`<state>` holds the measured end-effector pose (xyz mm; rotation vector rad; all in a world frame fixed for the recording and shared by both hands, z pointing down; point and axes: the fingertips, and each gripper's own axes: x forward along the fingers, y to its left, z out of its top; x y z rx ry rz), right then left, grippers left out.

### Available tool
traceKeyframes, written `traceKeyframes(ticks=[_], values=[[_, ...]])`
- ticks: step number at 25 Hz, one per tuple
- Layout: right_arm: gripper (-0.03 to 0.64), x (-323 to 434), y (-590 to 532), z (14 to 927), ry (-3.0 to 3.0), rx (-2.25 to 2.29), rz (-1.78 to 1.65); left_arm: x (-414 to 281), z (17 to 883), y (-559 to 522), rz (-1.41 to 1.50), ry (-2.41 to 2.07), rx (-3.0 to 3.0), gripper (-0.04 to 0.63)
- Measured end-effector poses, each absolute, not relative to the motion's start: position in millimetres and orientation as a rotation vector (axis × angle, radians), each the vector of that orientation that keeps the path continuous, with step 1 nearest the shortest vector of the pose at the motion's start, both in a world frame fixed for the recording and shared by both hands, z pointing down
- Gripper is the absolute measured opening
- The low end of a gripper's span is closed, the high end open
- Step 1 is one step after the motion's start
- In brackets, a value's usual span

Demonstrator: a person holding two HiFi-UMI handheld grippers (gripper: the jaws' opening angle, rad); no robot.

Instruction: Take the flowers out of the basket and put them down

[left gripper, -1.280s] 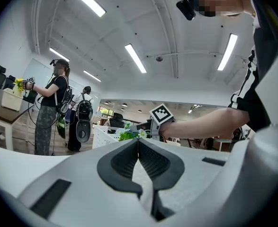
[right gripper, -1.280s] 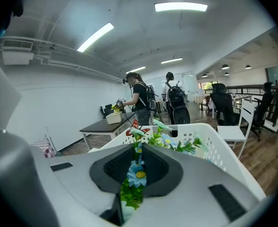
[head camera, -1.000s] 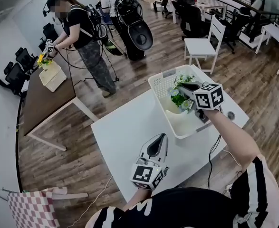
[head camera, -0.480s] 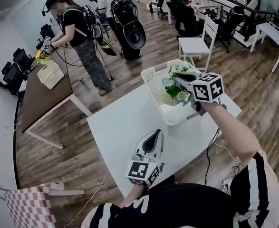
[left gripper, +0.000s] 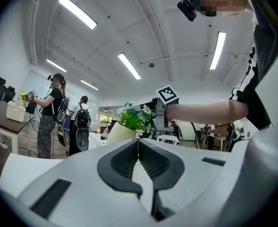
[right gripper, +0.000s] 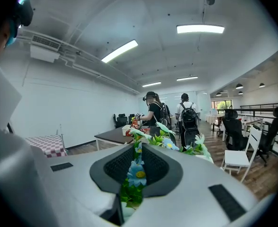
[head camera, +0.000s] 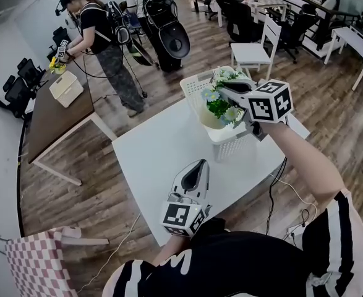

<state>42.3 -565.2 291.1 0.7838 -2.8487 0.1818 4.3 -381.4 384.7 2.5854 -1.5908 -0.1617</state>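
We stand in a big room with a wooden floor [head camera: 76,221], and a white desk [head camera: 150,159] lies below us. At the far side of the desk sits a white slatted basket [head camera: 234,146]. The right gripper [head camera: 228,93] holds the flowers [head camera: 221,104] over that basket. They are a bunch of blue and white blooms with green leaves in a cream pot [head camera: 209,120]. In the right gripper view its fingers [right gripper: 158,170] are closed on the leafy stems, with a blue bloom showing in the slit between them. We cannot tell whether the pot hangs fully clear of the basket's rim. The left gripper [head camera: 196,168] hangs low over the near edge of the desk, well apart from the basket. Its fingers [left gripper: 121,161] are pressed together with nothing between them. Beyond, another person [head camera: 101,33] works at a brown desk [head camera: 54,119].
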Motion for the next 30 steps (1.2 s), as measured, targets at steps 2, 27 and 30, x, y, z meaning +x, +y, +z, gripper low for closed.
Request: traceKeyframes(ticks=[2, 27, 30], values=[[0.057, 40, -555, 288, -2.859, 0.760, 0.175, 5, 384, -376, -0.164, -1.599, 2.586, 0.005], [0.057, -31, -439, 297, -2.912, 0.412, 0.063, -27, 389, -323, -0.182, -1.705, 2.503, 0.005], [0.057, -44, -427, 314, -2.896, 0.403, 0.080, -35, 392, -311, -0.161, -1.677, 2.509, 0.005]])
